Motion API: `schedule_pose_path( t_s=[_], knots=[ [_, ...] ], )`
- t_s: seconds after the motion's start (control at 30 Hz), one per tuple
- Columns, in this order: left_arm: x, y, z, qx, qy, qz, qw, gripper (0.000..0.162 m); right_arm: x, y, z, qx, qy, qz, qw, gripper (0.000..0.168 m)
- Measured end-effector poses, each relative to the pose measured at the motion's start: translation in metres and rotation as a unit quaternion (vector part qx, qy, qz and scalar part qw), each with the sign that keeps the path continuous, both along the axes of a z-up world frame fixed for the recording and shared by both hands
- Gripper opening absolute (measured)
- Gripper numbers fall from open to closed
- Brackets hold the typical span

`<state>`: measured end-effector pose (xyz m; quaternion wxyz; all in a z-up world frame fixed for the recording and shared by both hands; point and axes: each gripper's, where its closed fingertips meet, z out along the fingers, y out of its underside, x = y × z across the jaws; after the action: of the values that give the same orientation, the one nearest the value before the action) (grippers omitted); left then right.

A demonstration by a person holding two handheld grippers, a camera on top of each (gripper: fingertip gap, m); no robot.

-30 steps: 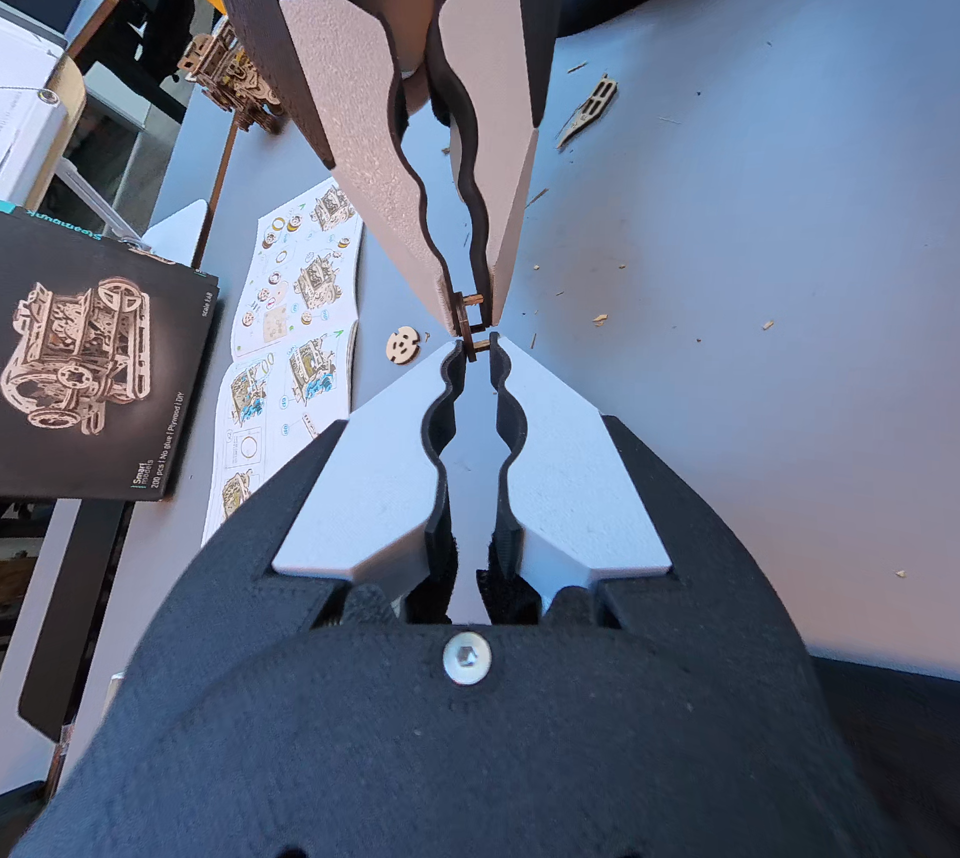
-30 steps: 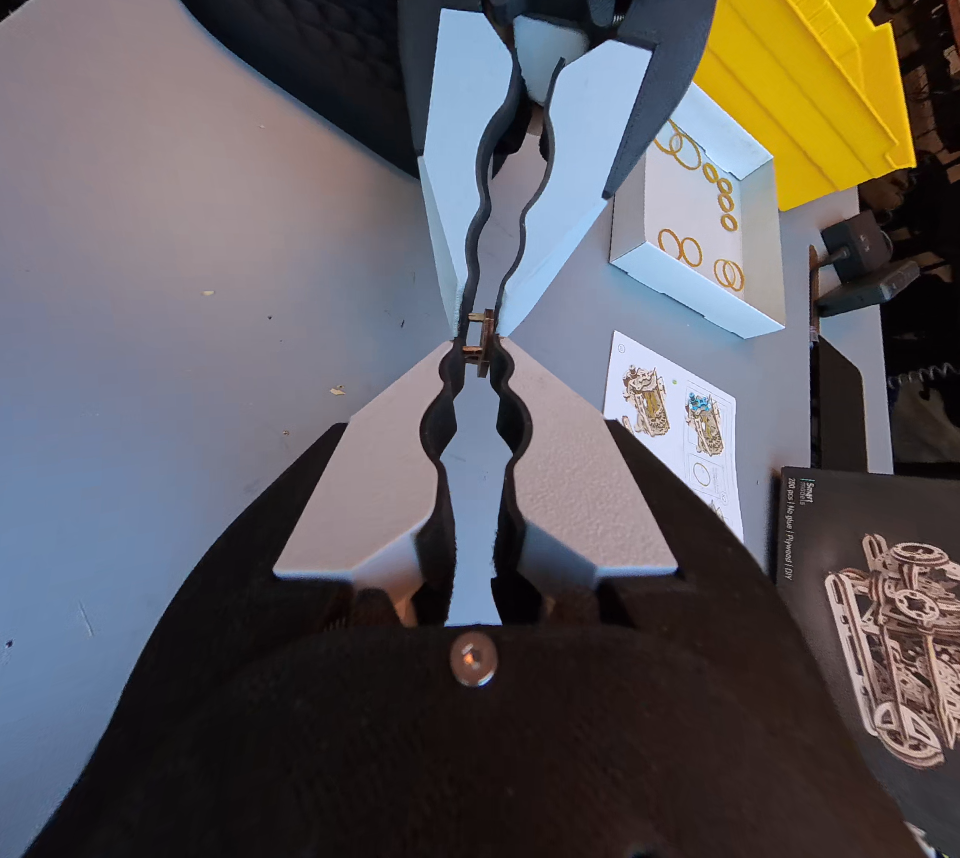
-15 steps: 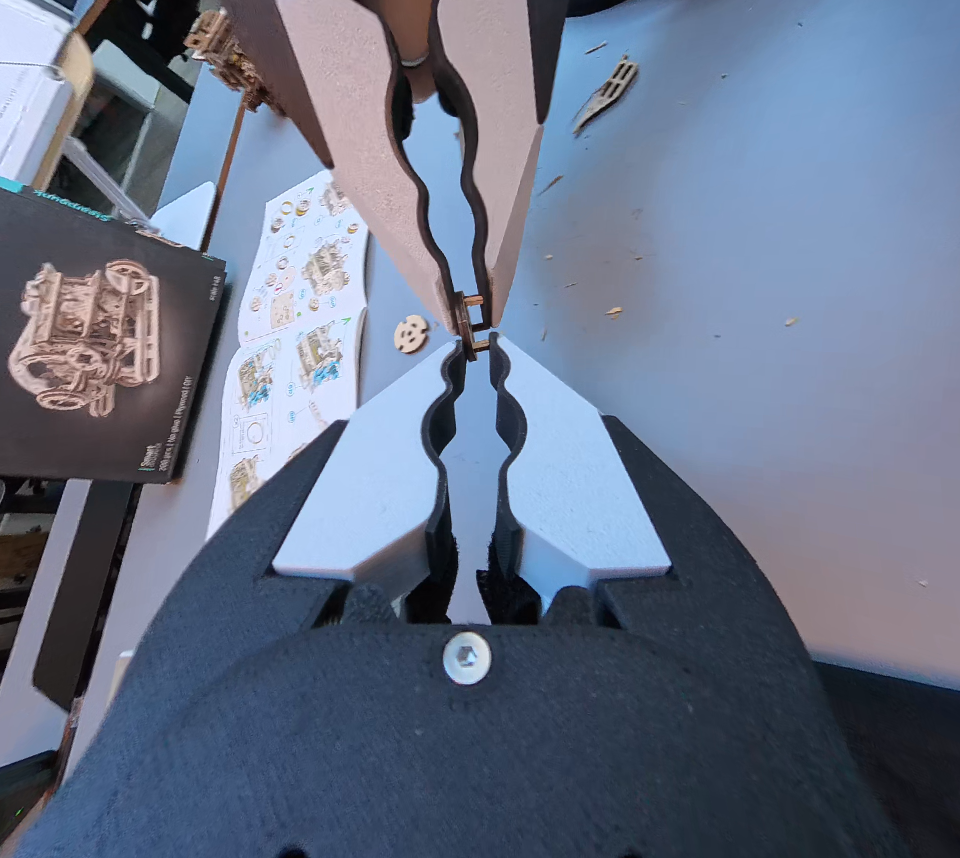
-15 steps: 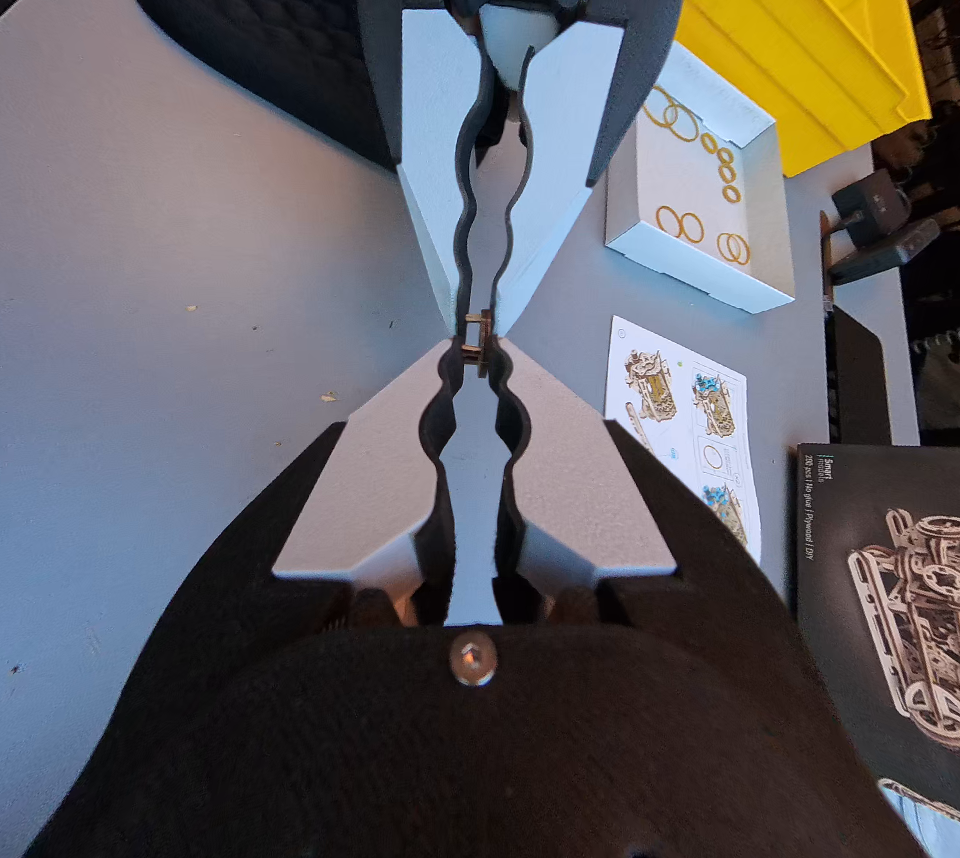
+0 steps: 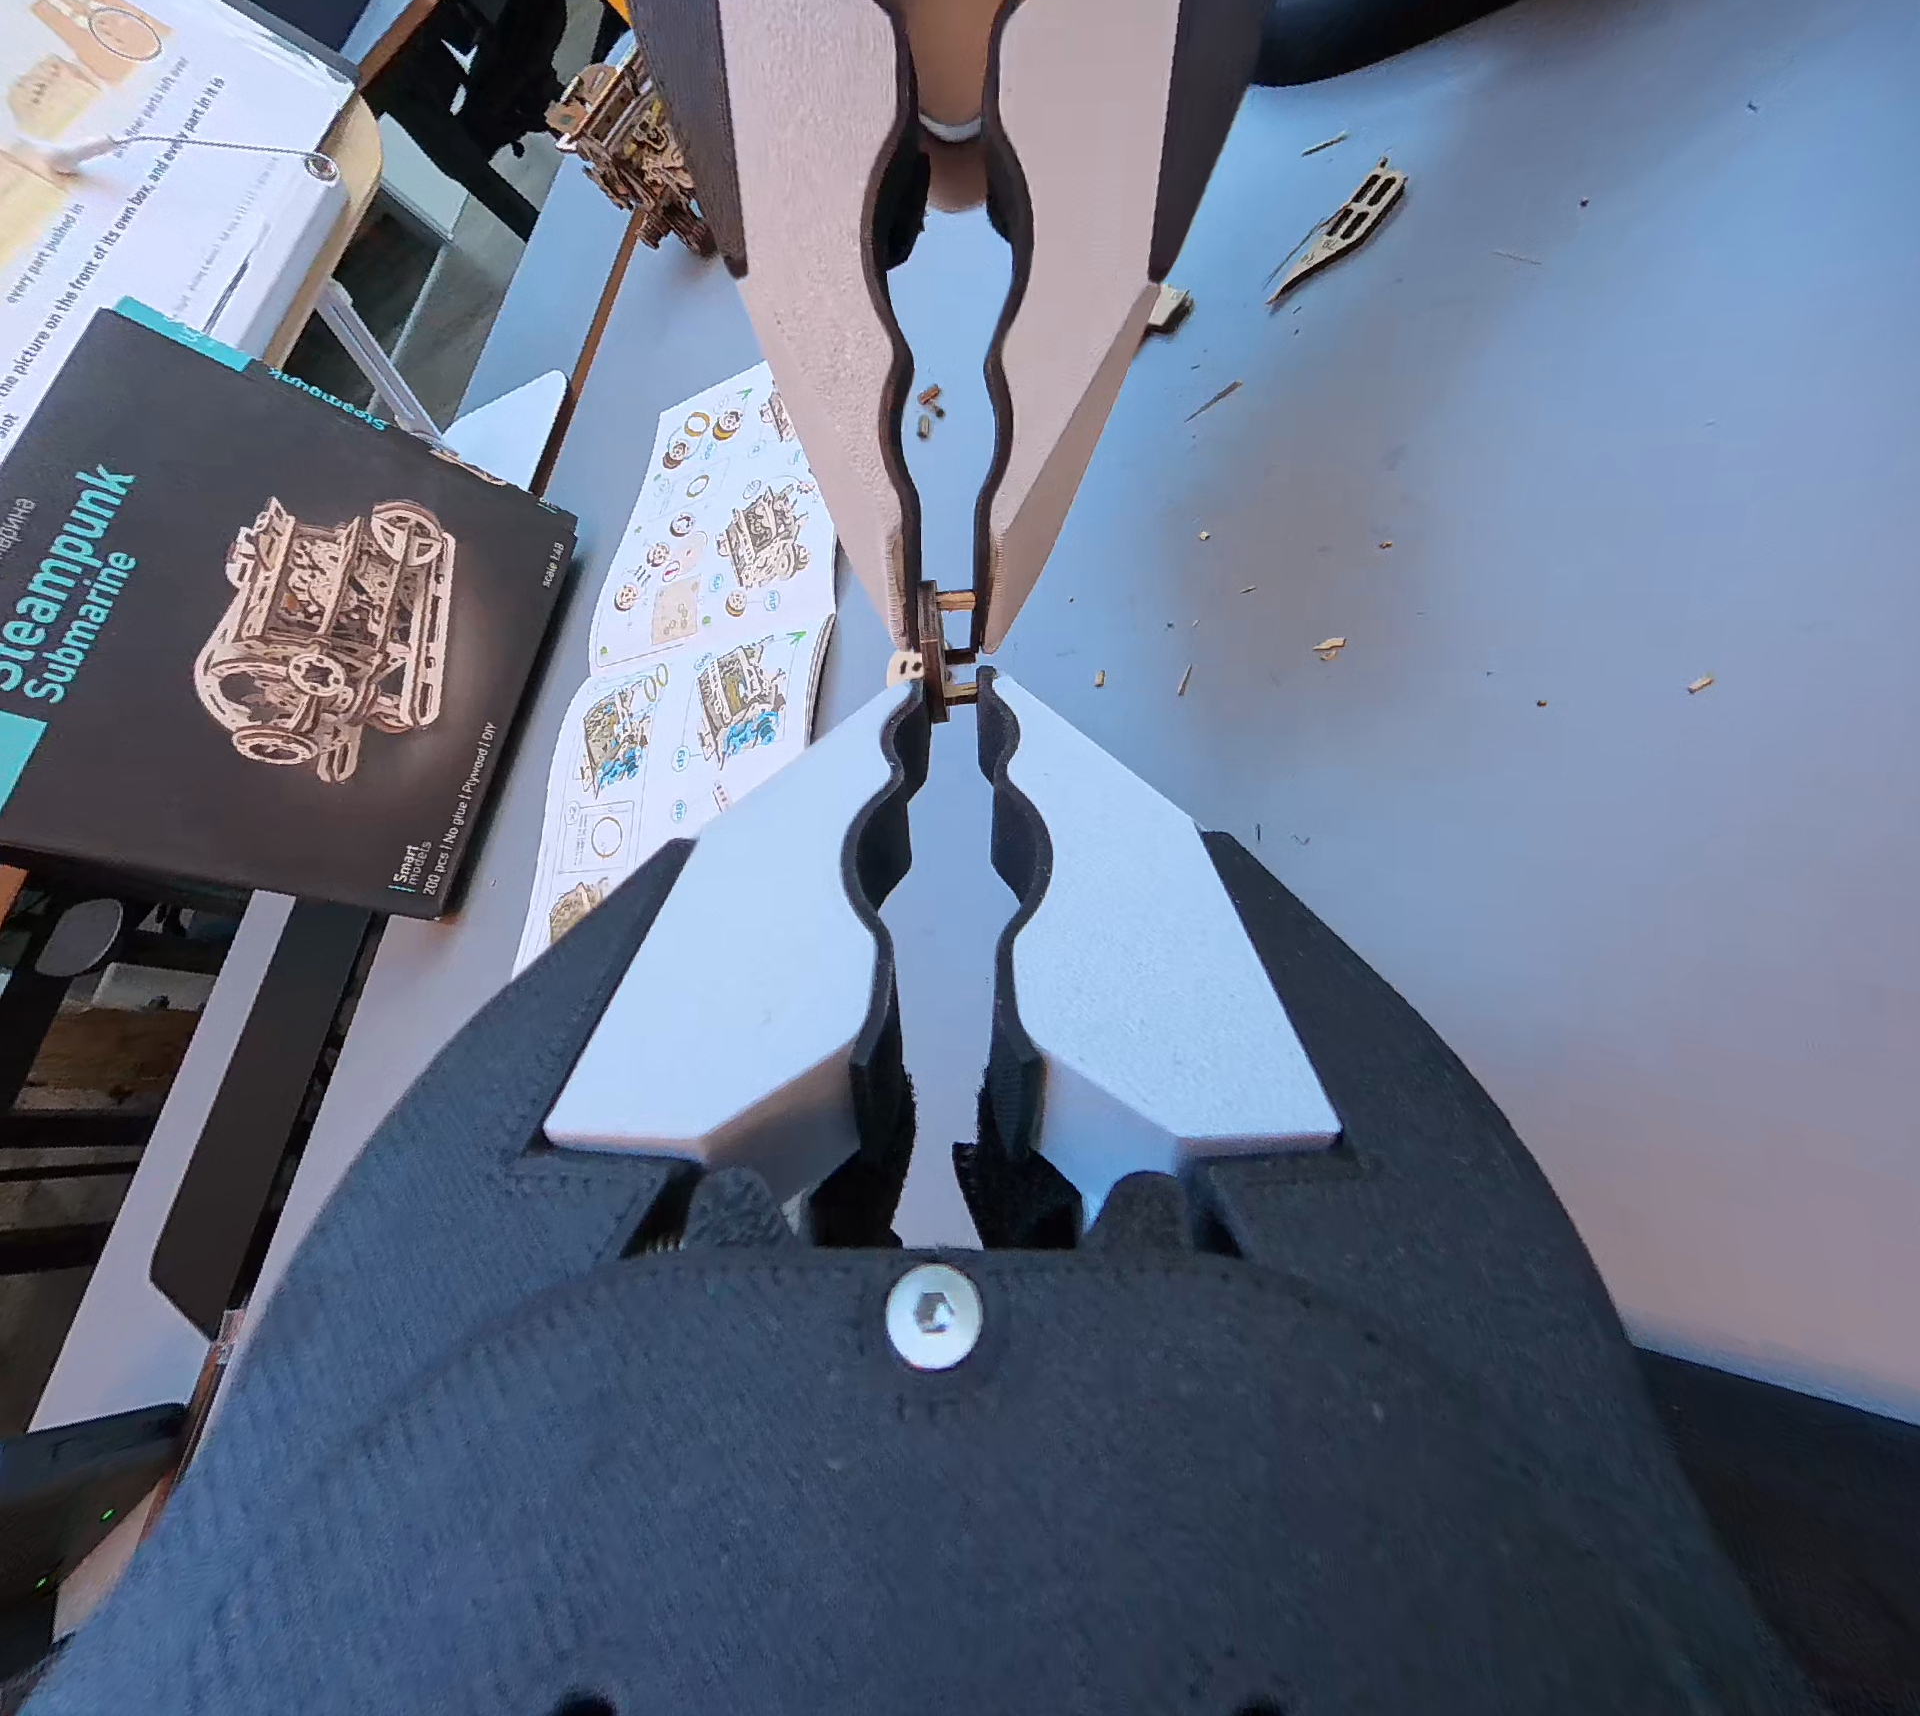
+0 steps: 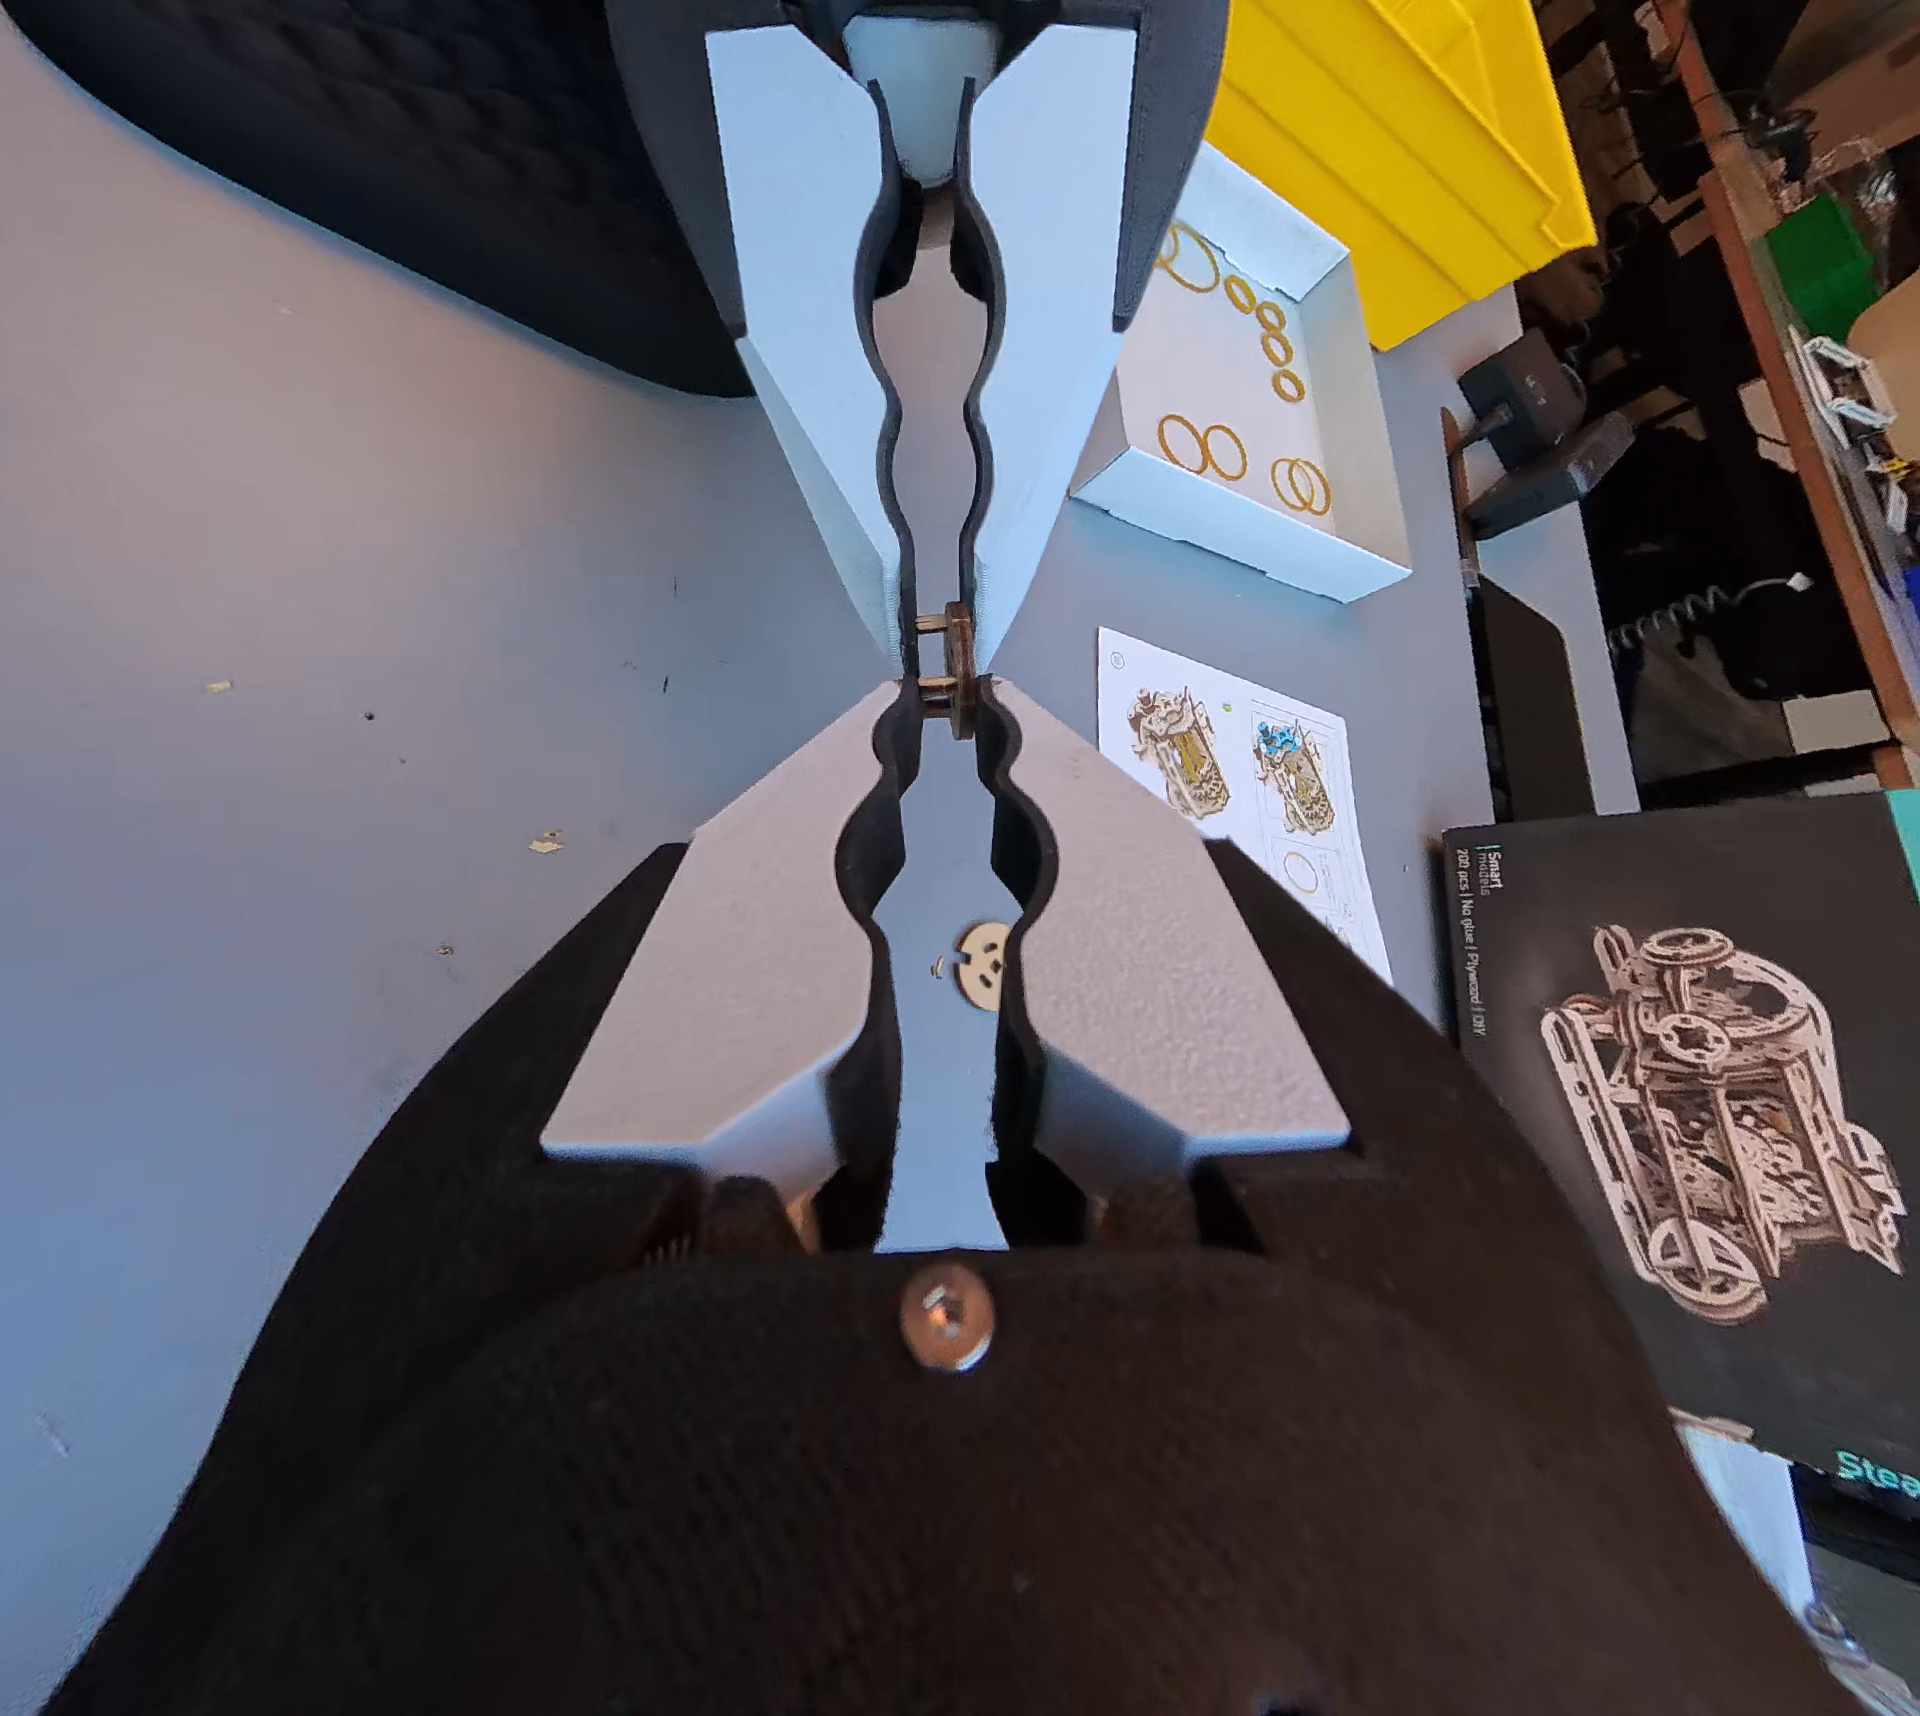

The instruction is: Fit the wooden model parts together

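Wooden part [image 5: 940, 650], a small disc with pegs, is being held tip to tip above the grey table [image 5: 1558, 627] by both grippers. Left gripper [image 5: 948, 698] is closing its tips on the lower pegs; right gripper [image 5: 948, 601] is reaching in from opposite and pinching the upper end. In the right wrist view the roles are mirroring: right gripper [image 6: 948, 702] is clamping low, left gripper [image 6: 943, 632] high, with the disc [image 6: 958, 669] sitting edge-on between them. Whether this is one piece or two already joined, I cannot tell.

Second disc [image 6: 985, 965] is lying loose on the table under the right gripper. Booklet [image 5: 707, 627] is lying open beside a black box [image 5: 260, 617]. White tray [image 6: 1247, 399] is holding yellow rings, with yellow bins [image 6: 1382, 66] just behind. Wood chips [image 5: 1330, 648] are scattering across the tabletop, and a slotted offcut [image 5: 1345, 222] is lying farther off.
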<state>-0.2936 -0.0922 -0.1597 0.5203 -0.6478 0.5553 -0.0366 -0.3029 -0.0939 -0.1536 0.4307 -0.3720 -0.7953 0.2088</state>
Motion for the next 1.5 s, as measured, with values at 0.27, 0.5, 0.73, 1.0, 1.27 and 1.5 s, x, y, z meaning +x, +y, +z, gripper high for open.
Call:
schedule_pose_path(
  t_s=[0.27, 0.5, 0.73, 1.0, 1.27, 1.5],
  knots=[
    [0.0, 0.0, 0.0, -0.005, -0.005, 0.0, 1.0, 0.007, 0.001, 0.0, 0.001, 0.03, -0.004, -0.005, 1.0, 0.008],
    [0.004, -0.004, -0.012, -0.019, 0.02, -0.014, 1.0, 0.007, 0.007, -0.004, -0.013, 0.022, -0.046, 0.014, 0.999, 0.007],
    [0.003, -0.004, -0.013, -0.026, 0.017, -0.011, 0.999, 0.007, 0.006, -0.002, -0.013, -0.025, -0.041, 0.007, 0.999, 0.011],
    [0.001, -0.002, -0.012, -0.033, 0.009, -0.004, 0.999, 0.007, 0.004, -0.003, -0.006, 0.023, -0.015, 0.014, 1.0, 0.012],
    [0.001, -0.002, -0.005, -0.033, -0.007, 0.002, 0.999, 0.007, 0.003, -0.004, 0.001, -0.003, -0.013, 0.003, 1.0, 0.008],
    [-0.005, 0.002, -0.004, -0.04, -0.016, 0.014, 0.999, 0.007, -0.003, 0.0, 0.002, -0.02, 0.011, -0.014, 1.0, 0.008]
  ],
)
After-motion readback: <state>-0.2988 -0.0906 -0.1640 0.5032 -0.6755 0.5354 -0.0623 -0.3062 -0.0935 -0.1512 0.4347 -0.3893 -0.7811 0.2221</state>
